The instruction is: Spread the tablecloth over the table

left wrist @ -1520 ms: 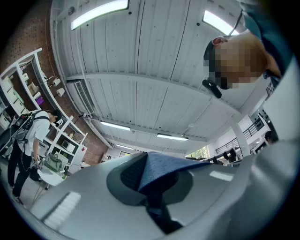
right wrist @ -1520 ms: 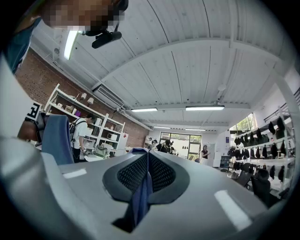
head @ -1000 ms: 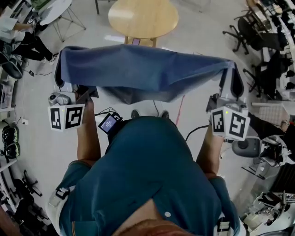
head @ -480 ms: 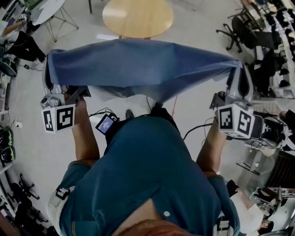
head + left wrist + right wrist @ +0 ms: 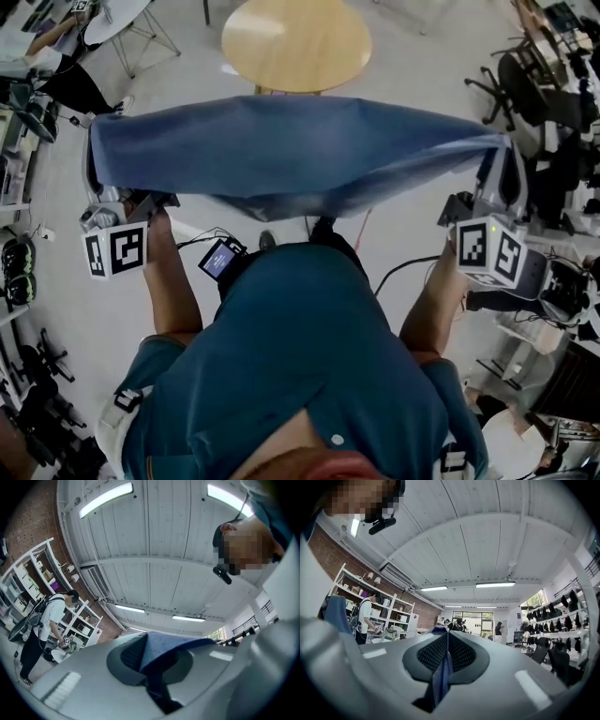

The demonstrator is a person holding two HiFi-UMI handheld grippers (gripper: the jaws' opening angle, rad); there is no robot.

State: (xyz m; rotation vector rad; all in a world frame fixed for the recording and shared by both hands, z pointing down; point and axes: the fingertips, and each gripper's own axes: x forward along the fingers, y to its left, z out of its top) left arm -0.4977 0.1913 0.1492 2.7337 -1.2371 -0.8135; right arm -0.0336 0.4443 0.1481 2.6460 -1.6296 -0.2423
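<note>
A blue tablecloth (image 5: 291, 150) hangs stretched in the air between my two grippers, in front of the person's body. My left gripper (image 5: 111, 202) is shut on its left corner, and the blue weave (image 5: 161, 651) shows pinched between the jaws in the left gripper view. My right gripper (image 5: 489, 183) is shut on the right corner; a thin blue edge of cloth (image 5: 441, 667) runs up between its jaws. The round wooden table (image 5: 296, 42) stands bare beyond the cloth's far edge. Both gripper views look upward at the ceiling.
Black office chairs (image 5: 525, 75) crowd the right side. A seated person (image 5: 56, 80) and a folding table (image 5: 122, 14) are at the far left. Cables (image 5: 202, 234) lie on the floor near the feet. Shelving with a standing person (image 5: 363, 616) lines the brick wall.
Both grippers have moved apart, the right one further, and the cloth between them is pulled wider and tauter. Both stay shut on the cloth.
</note>
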